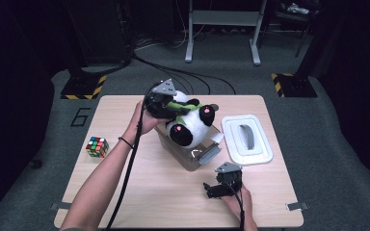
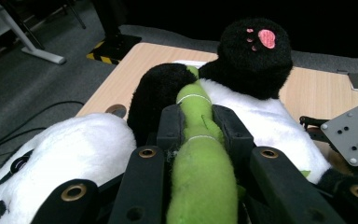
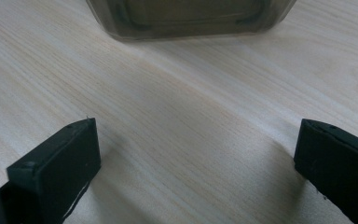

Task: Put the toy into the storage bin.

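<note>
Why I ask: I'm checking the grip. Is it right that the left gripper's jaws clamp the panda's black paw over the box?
Not quite: in the left gripper view, the left gripper clamps the green stalk on the panda, not its paw, over the box.

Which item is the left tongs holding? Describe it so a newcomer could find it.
Mid-table, a clear storage box stands beside its white lid. Over the box hangs a plush panda, black and white. The left tongs grip the green bamboo stalk on its chest, the only green thing there.
</note>
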`<control>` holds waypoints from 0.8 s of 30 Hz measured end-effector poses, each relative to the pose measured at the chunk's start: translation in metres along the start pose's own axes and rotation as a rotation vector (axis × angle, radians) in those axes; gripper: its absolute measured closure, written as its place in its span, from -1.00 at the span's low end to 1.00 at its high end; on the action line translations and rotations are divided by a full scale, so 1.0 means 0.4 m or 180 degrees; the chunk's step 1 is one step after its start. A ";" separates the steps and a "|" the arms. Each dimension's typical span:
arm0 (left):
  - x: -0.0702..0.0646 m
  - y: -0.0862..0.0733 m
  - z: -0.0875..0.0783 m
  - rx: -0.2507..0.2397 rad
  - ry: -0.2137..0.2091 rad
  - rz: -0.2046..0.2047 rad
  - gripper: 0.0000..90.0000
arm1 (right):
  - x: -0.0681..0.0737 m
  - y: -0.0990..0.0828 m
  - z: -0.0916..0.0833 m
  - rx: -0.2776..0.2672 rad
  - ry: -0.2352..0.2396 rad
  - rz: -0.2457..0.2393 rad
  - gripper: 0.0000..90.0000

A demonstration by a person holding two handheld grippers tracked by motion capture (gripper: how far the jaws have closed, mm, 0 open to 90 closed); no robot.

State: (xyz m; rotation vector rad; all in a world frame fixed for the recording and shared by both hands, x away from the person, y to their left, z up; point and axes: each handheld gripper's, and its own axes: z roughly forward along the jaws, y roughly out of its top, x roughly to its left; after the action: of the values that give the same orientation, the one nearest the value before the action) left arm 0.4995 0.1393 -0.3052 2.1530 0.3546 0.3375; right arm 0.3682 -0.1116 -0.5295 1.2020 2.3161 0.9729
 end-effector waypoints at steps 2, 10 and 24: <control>-0.004 0.000 0.014 0.0040 -0.0011 0.0016 0.65 | 0.000 0.000 0.000 -0.0001 0.0005 -0.0008 -1.00; -0.013 -0.018 0.060 0.0093 -0.0084 -0.0029 0.65 | 0.000 0.000 -0.001 -0.0001 0.0008 -0.0007 -1.00; -0.009 -0.052 0.096 0.0152 -0.0056 -0.0143 0.64 | 0.000 0.000 0.000 -0.0005 0.0004 -0.0008 -1.00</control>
State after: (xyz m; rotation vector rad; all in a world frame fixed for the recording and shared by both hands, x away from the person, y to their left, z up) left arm 0.5078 0.1209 -0.3442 2.1899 0.4040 0.2871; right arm 0.3681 -0.1118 -0.5296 1.1980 2.3169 0.9747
